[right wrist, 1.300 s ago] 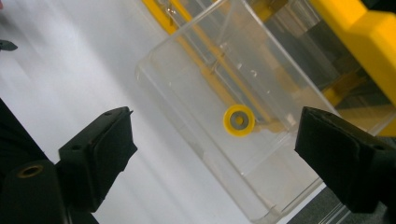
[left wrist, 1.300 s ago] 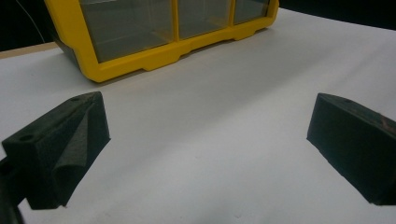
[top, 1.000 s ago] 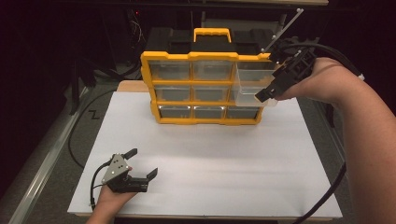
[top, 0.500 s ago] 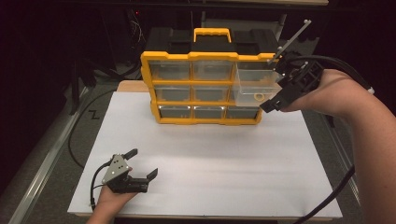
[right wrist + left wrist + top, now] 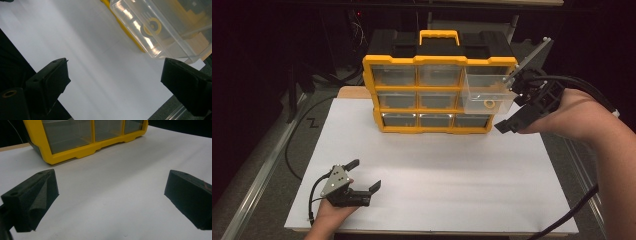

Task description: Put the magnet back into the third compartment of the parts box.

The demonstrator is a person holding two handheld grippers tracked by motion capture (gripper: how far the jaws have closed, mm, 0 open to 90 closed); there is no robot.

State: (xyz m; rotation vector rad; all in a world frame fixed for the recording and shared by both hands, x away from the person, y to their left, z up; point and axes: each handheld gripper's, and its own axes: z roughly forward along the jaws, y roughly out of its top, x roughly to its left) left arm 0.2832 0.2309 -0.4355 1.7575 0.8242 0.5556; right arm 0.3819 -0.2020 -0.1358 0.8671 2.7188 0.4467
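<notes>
Sitting just beside right tool [image 5: 517, 102], apparently apart: drawer [image 5: 488, 95].

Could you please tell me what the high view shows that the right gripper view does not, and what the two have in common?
High view alone: the whole yellow drawer cabinet with its black top and yellow handle, the left gripper resting open near the front edge of the white sheet, and the person's right forearm.

Right gripper view alone: a close look past the right gripper, jaws wide apart and empty.

Both: the clear drawer pulled out of the cabinet's right column, the yellow ring inside it, and the white sheet.
</notes>
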